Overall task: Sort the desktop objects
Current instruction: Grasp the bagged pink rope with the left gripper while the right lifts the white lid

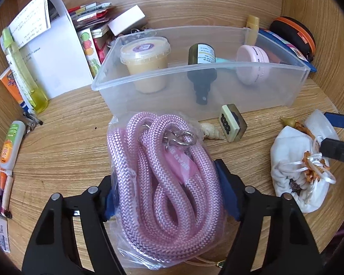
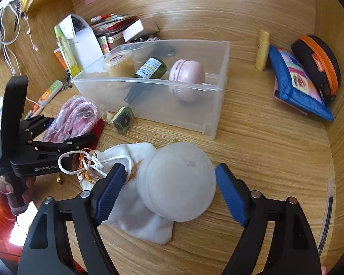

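Observation:
My left gripper (image 1: 169, 194) is shut on a bagged coil of pink rope (image 1: 162, 178), just in front of the clear plastic bin (image 1: 126, 96). The rope also shows in the right wrist view (image 2: 75, 119). The bin holds a cream tub (image 1: 145, 61), a dark bottle (image 1: 201, 73) and a pink round case (image 1: 252, 65). My right gripper (image 2: 169, 192) is open, its jaws either side of a frosted round lid (image 2: 178, 183) that lies on a white drawstring pouch (image 2: 135, 213). The pouch shows in the left wrist view (image 1: 298, 174).
A mahjong tile (image 1: 232, 122) and a small shell (image 1: 212, 131) lie in front of the bin. Papers, booklets and a yellow-green tube (image 1: 23, 68) crowd the back left. A blue pouch (image 2: 295, 80), an orange-zip case (image 2: 318, 61) and a yellow stick (image 2: 262, 49) sit at the right.

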### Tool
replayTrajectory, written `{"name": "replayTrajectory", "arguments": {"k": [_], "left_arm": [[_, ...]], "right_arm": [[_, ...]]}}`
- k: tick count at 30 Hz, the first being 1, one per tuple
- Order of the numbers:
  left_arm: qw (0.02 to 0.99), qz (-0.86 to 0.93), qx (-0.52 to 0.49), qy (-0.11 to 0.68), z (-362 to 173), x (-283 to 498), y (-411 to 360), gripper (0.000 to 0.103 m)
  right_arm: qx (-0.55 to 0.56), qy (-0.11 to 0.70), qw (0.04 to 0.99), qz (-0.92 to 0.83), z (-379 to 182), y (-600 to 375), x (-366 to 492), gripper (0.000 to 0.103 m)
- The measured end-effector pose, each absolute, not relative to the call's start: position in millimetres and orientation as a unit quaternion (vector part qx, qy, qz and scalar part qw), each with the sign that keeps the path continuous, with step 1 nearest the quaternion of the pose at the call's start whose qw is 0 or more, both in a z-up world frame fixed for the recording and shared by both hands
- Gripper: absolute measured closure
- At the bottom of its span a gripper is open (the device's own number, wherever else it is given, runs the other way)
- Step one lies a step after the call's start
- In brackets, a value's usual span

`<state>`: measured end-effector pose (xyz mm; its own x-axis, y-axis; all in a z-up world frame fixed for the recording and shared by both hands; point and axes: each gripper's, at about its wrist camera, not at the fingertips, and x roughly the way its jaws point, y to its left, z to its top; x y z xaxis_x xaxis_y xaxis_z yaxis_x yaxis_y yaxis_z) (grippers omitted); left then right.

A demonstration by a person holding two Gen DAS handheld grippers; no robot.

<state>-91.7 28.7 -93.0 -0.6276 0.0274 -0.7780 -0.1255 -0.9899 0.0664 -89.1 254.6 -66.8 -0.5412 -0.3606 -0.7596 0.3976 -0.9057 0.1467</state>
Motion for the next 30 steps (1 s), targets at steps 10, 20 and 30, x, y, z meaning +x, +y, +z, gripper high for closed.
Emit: {"name": "replayTrajectory", "arguments": {"k": [10, 20, 30], "left_arm": [[0.044, 0.902, -0.427, 0.04, -87.7, -89.9, 17.4, 0.037], [0.046, 0.894, -0.446, 0.026, -88.3, -91.4, 7.7, 0.036], [0.049, 0.896, -0.44, 0.02, -85.2, -95.7, 7.9, 0.04]], "right_arm": [[0.434, -0.003, 0.19, -0.88, -68.9, 282.5, -83.5, 0.023], [0.459, -0.029, 0.209, -0.863, -88.9, 274.8, -109.7, 0.023], [0.444, -0.025, 0.202, -0.873, -76.0, 275.9, -104.7, 0.04]]}}
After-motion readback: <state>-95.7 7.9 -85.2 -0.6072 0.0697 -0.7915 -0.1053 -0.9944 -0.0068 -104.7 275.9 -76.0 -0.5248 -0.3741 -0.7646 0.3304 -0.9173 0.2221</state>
